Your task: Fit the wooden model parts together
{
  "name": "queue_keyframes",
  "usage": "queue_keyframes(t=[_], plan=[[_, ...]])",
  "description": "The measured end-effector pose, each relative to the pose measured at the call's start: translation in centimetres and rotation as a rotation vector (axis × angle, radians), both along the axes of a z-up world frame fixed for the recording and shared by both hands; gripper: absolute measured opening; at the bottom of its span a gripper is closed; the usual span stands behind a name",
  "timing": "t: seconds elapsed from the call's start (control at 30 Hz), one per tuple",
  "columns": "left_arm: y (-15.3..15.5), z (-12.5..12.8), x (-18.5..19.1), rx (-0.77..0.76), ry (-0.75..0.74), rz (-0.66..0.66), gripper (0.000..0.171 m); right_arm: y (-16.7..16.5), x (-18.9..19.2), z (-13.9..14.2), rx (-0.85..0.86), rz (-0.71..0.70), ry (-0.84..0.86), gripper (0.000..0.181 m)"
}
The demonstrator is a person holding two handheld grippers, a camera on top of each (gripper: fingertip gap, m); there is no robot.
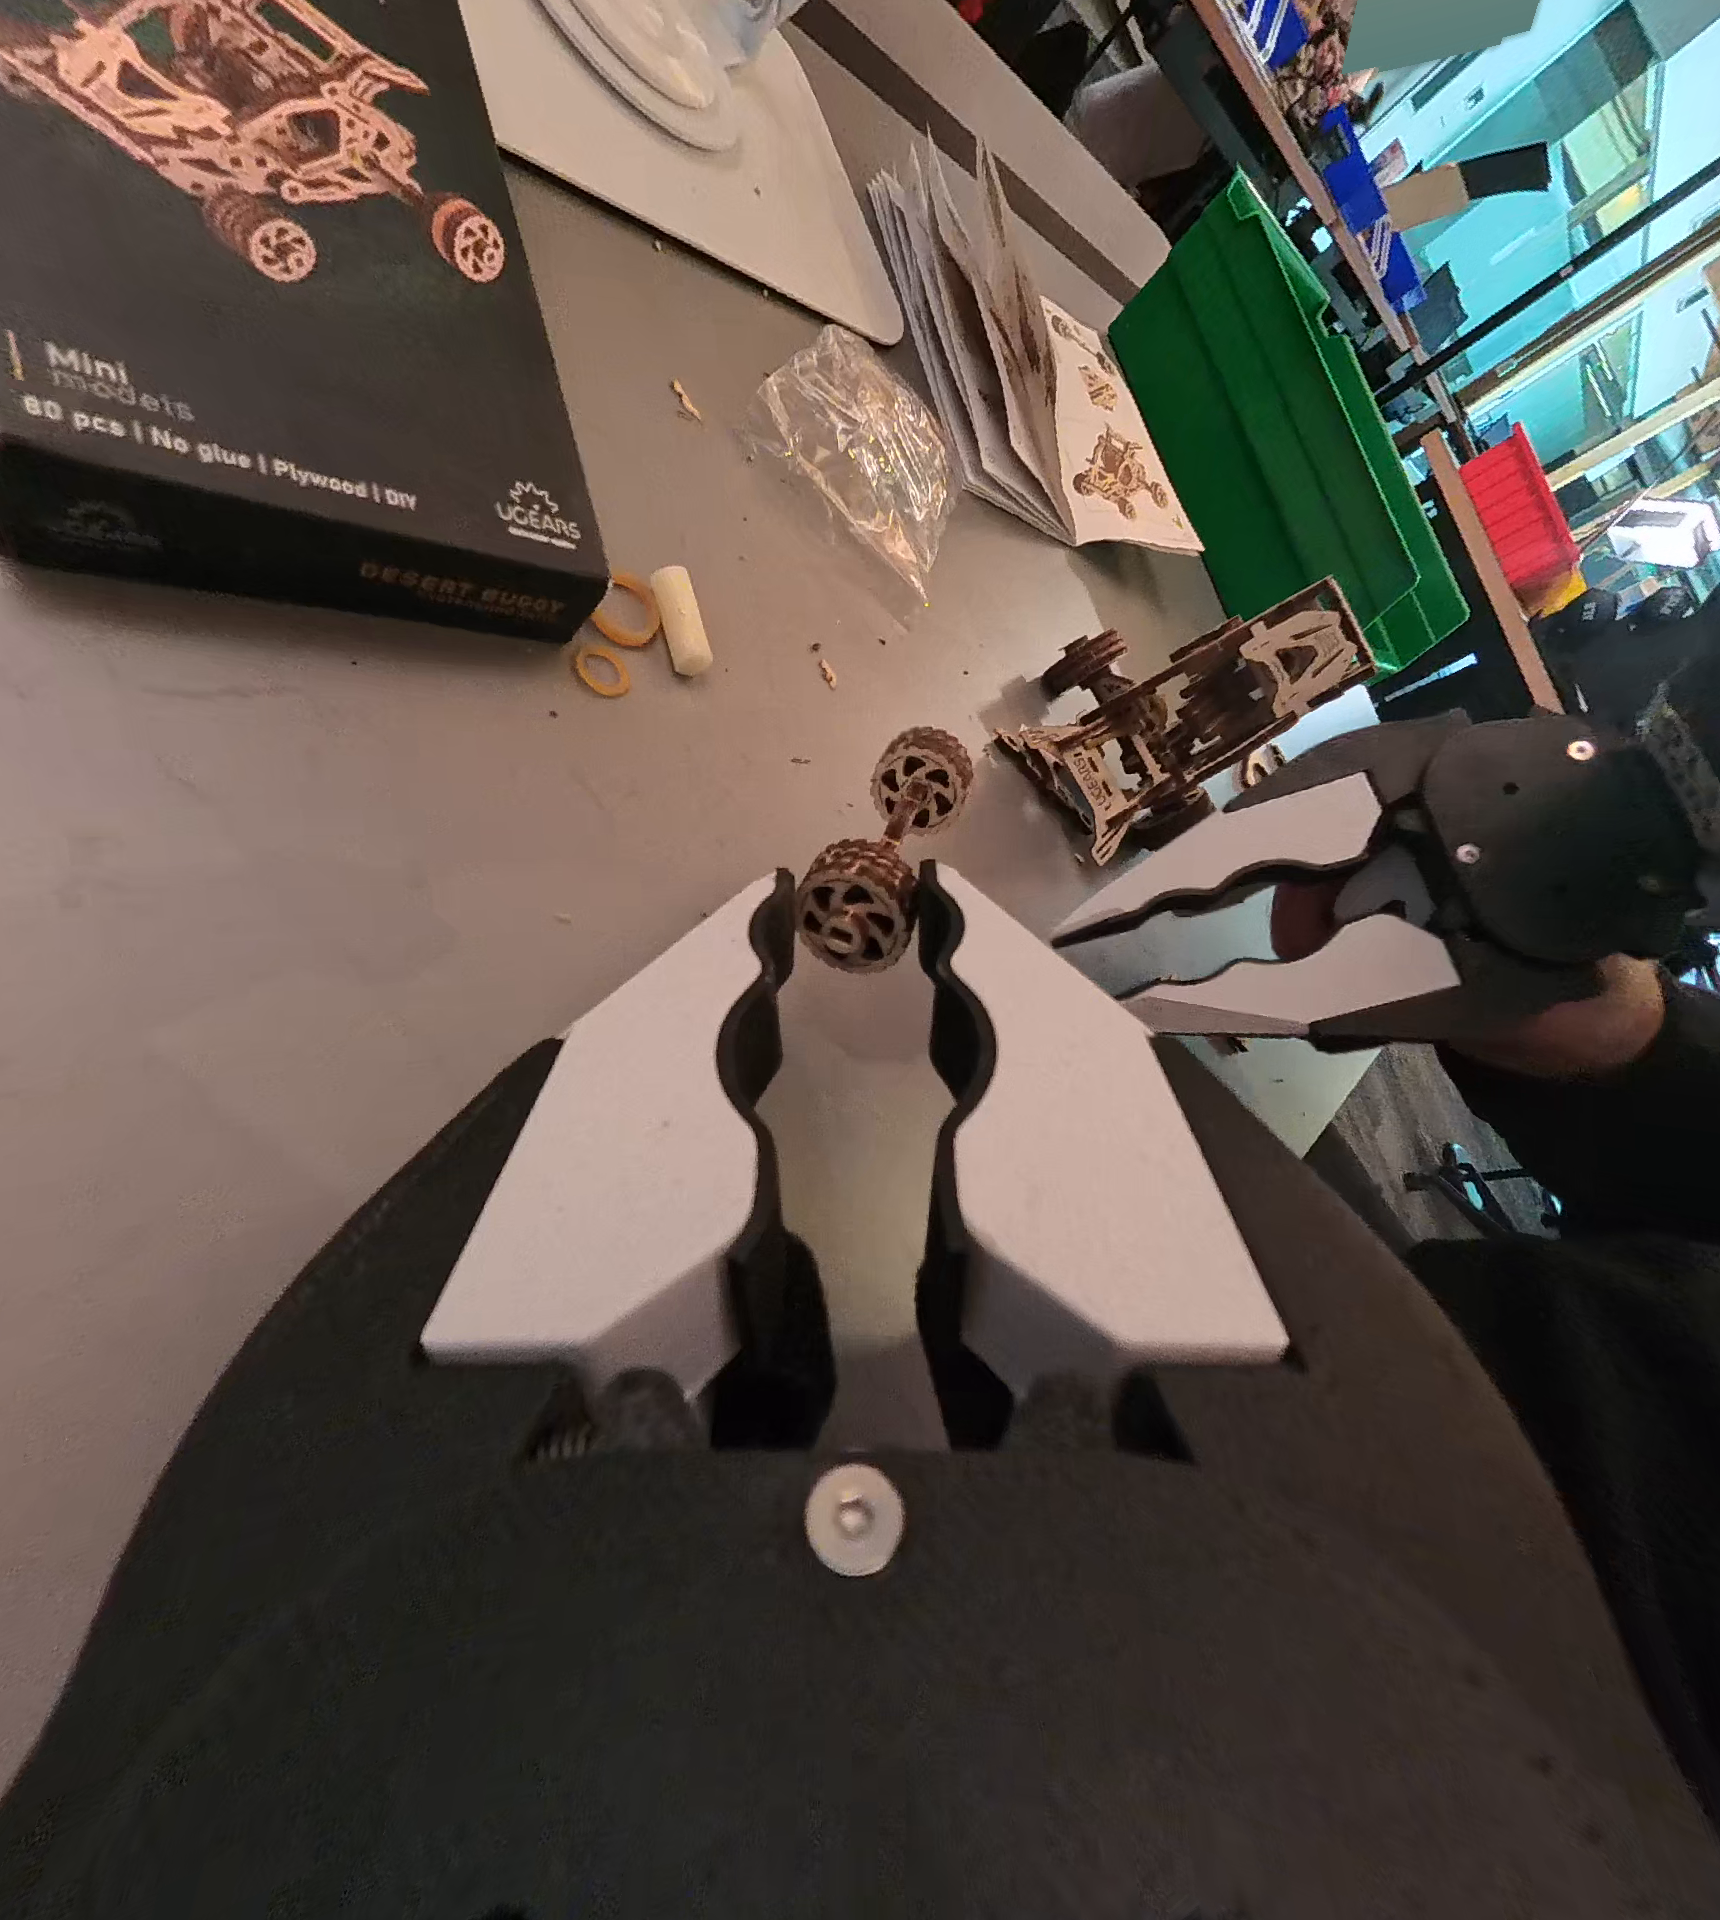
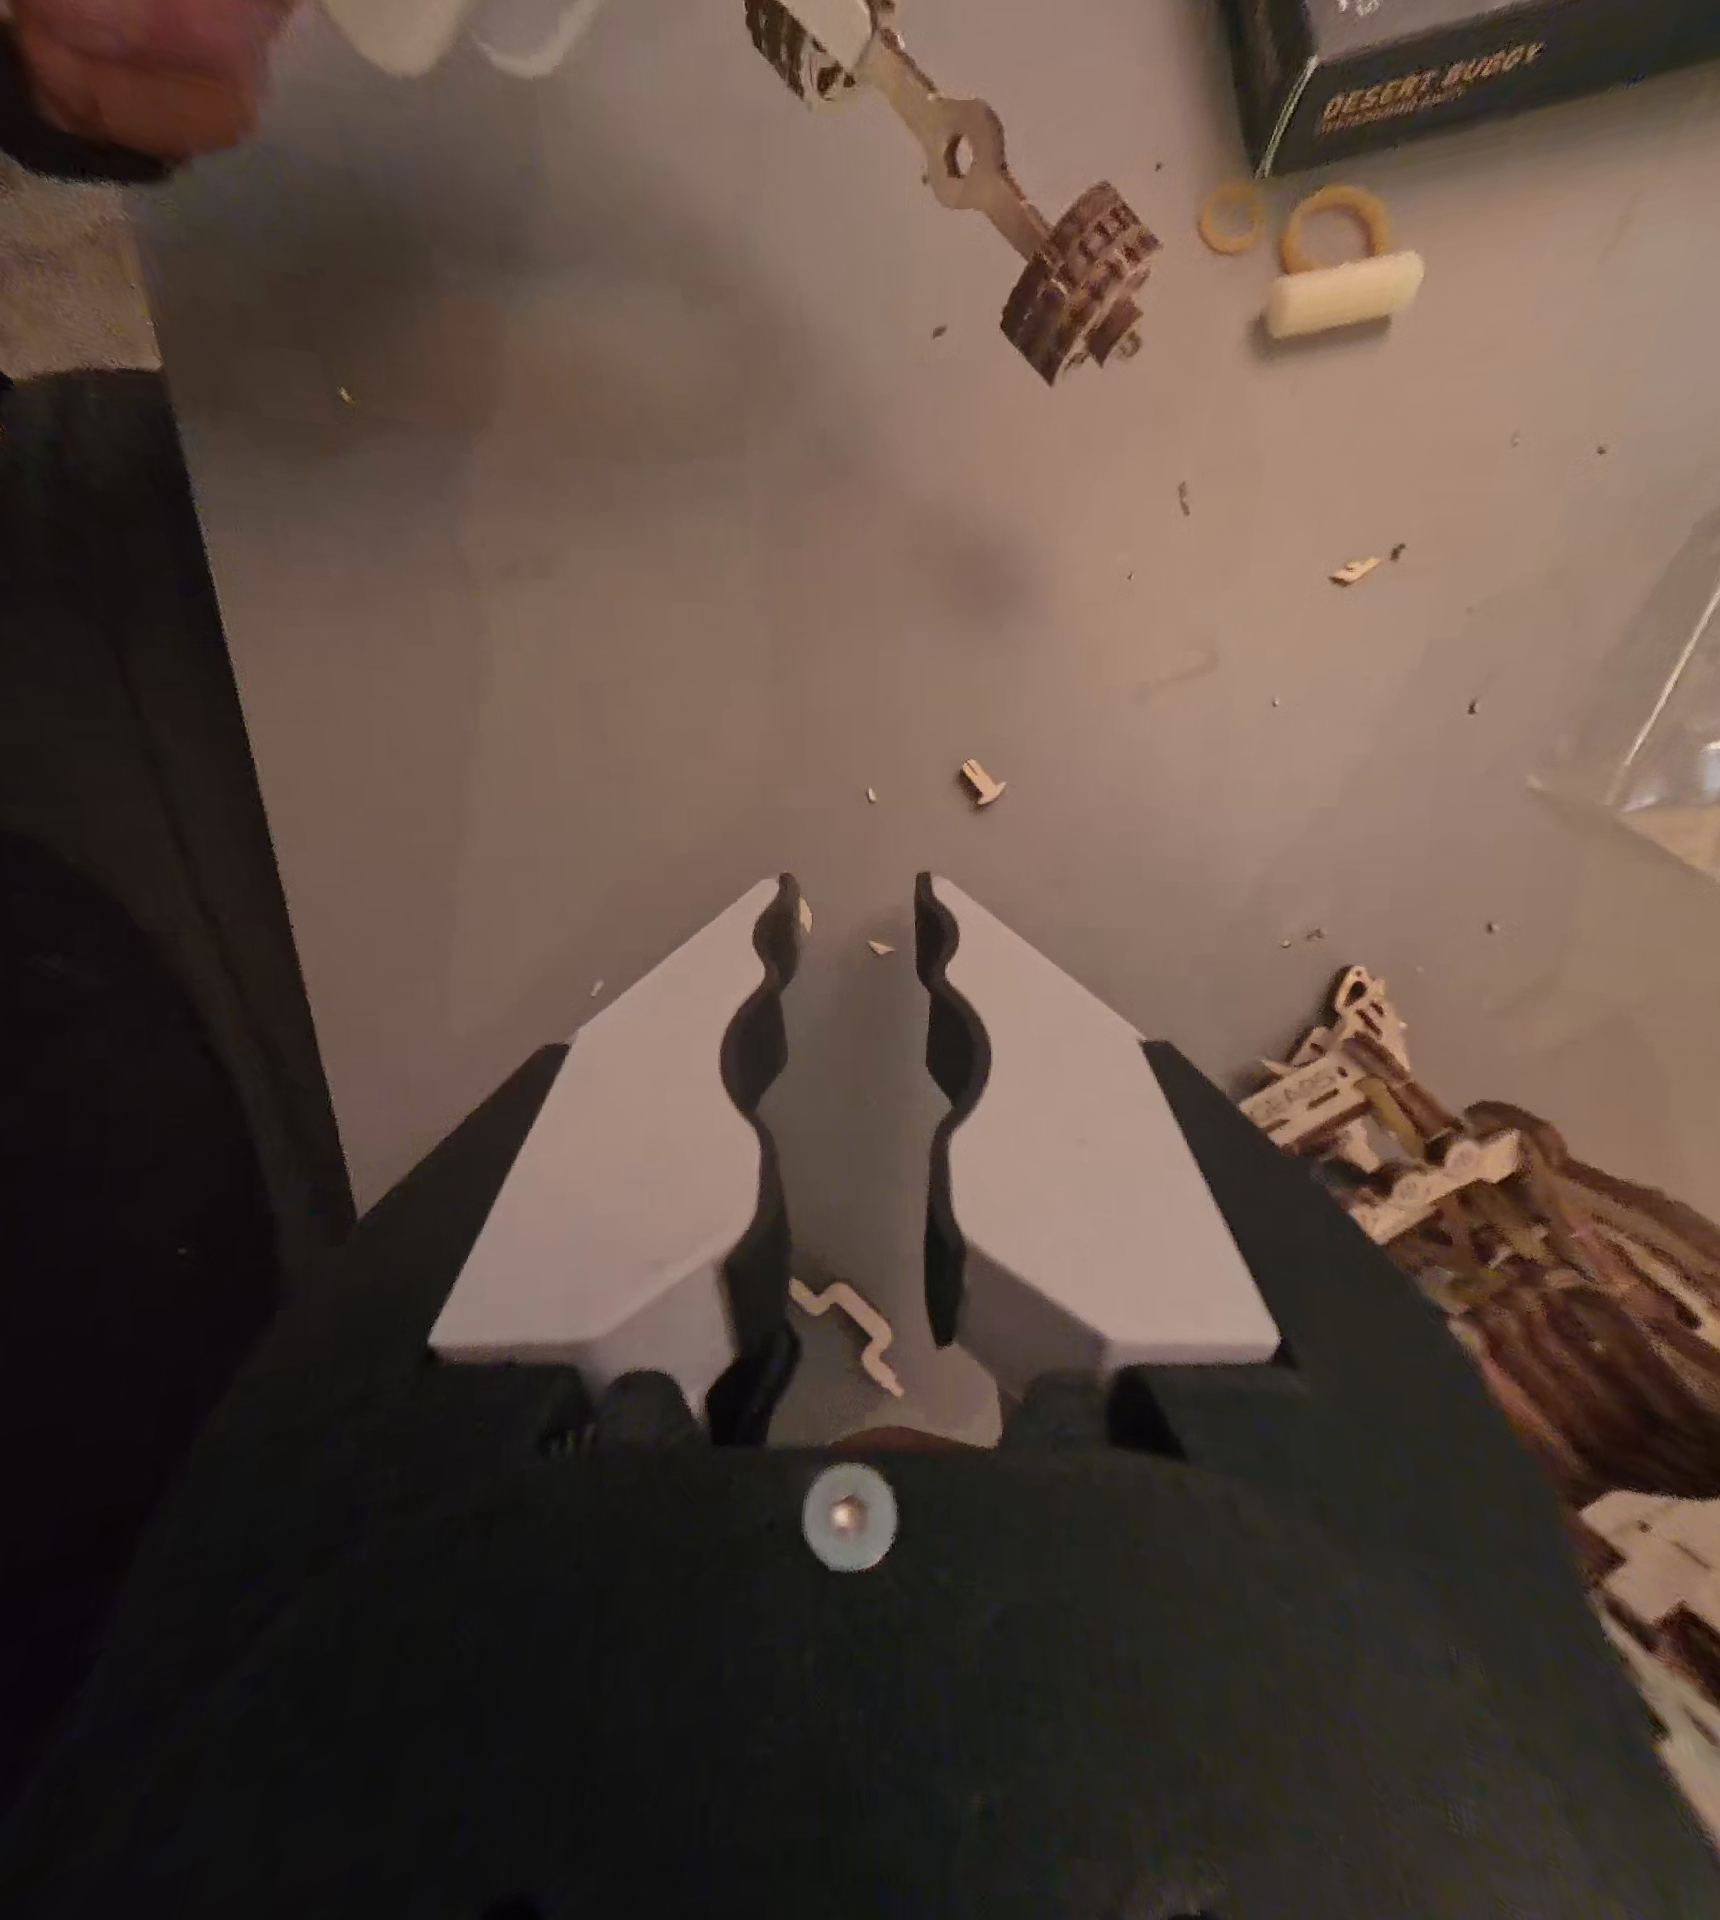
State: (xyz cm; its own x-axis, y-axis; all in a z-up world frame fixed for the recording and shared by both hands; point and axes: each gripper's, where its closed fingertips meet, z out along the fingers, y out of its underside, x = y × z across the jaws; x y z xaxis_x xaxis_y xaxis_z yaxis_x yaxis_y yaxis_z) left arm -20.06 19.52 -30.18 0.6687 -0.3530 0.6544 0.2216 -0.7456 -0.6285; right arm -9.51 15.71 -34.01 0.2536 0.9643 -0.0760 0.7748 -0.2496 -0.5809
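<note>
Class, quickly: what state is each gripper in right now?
Left gripper: shut on one wheel of the wheel axle.
Right gripper: open, holding nothing.

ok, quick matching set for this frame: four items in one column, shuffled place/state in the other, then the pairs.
Items:
1. wheel-and-axle part
2. buggy chassis
3. right gripper
4. clear plastic bag

States:
A. crumpled on the table beside the booklet
B. jaws apart, nothing between them
C. one wheel pinched at the left gripper tips
D. lying on the table in front of the green bin

Pairs: 1-C, 2-D, 3-B, 4-A
</note>
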Motion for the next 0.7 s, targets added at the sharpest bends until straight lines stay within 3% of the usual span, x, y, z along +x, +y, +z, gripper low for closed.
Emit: queue_keyframes(t=[0.03,0.07,0.23,0.3,0.4,0.47,0.7], plan=[[0.0,-0.1,0.0,-0.001,0.000,0.001,0.020,-0.1,0.1,0.2,-0.013,-0.014,0.015,0.015],[0.0,-0.1,0.0,-0.003,0.000,0.000,0.021,-0.3,0.1,0.7,-0.018,-0.016,0.053,0.000],[0.0,-0.4,0.2,-0.010,-0.009,-0.009,0.021,0.2,2.0,2.2,-0.028,-0.113,0.127,0.000],[0.0,-0.4,0.3,-0.013,-0.016,-0.013,0.021,0.0,2.2,2.6,-0.098,-0.164,0.179,0.012],[0.0,-0.4,0.4,-0.013,-0.019,-0.018,0.021,-0.2,2.8,2.5,-0.210,-0.242,0.262,0.000],[-0.1,-0.4,0.5,-0.014,-0.020,-0.022,0.021,-0.4,3.4,1.4,-0.238,-0.263,0.227,0.004],[-0.3,-0.5,1.1,-0.015,-0.015,-0.041,0.021,-2.2,5.2,-0.2,-0.057,-0.152,0.049,0.021]])
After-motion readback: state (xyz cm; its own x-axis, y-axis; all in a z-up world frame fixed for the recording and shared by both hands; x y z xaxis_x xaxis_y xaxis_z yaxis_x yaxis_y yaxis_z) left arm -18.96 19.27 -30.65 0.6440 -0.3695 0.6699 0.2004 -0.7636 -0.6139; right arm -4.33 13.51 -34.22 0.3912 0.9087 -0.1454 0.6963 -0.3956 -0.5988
